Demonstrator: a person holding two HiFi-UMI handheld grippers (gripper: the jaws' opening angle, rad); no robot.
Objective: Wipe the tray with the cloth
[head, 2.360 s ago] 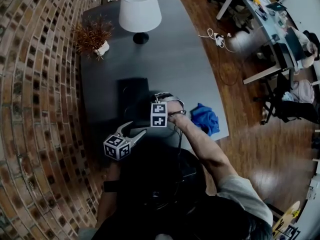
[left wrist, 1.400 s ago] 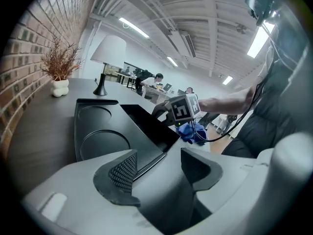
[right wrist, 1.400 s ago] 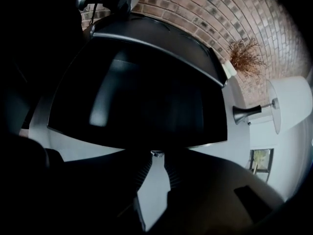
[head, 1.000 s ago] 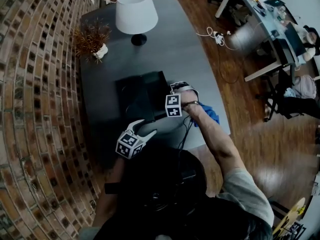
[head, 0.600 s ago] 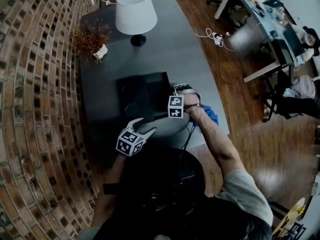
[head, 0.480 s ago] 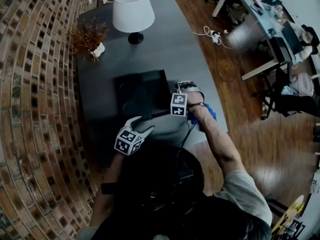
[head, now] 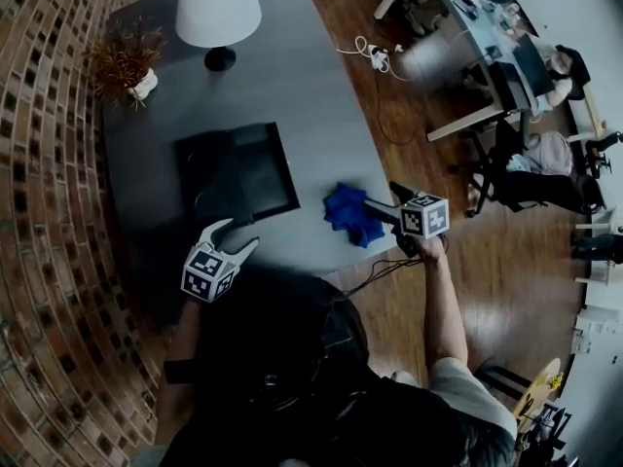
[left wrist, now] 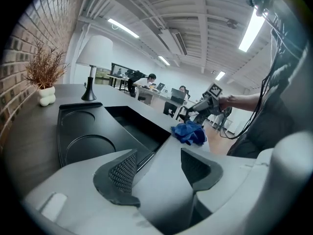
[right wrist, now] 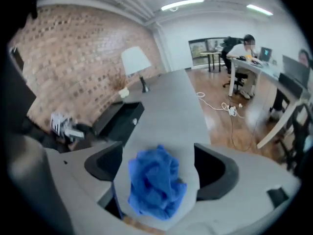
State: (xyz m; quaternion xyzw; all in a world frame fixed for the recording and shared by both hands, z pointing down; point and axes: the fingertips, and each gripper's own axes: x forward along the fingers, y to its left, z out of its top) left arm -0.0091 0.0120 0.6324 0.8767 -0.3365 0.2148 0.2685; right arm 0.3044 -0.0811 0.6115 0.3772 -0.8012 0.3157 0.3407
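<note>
The black tray (head: 234,173) lies on the grey table (head: 321,95), with round recesses on its left side (left wrist: 78,131). A crumpled blue cloth (head: 352,214) lies on the table to the tray's right, near the front edge. My right gripper (head: 382,200) hovers just right of the cloth. Its jaws have just been opening and now stand wide. In the right gripper view the cloth (right wrist: 156,182) sits between them, untouched by the pads. My left gripper (head: 234,241) is open and empty by the tray's near edge. The left gripper view also shows the cloth (left wrist: 190,132).
A white lamp (head: 216,8) and a dried plant in a white pot (head: 125,61) stand at the table's far end. A brick wall runs along the left. Past the table's right edge is wooden floor with a cable (head: 375,56), desks and chairs.
My right gripper left the tray's right edge, swung right and up to the blue cloth, rolled, and opened its jaws. The left gripper kept still.
</note>
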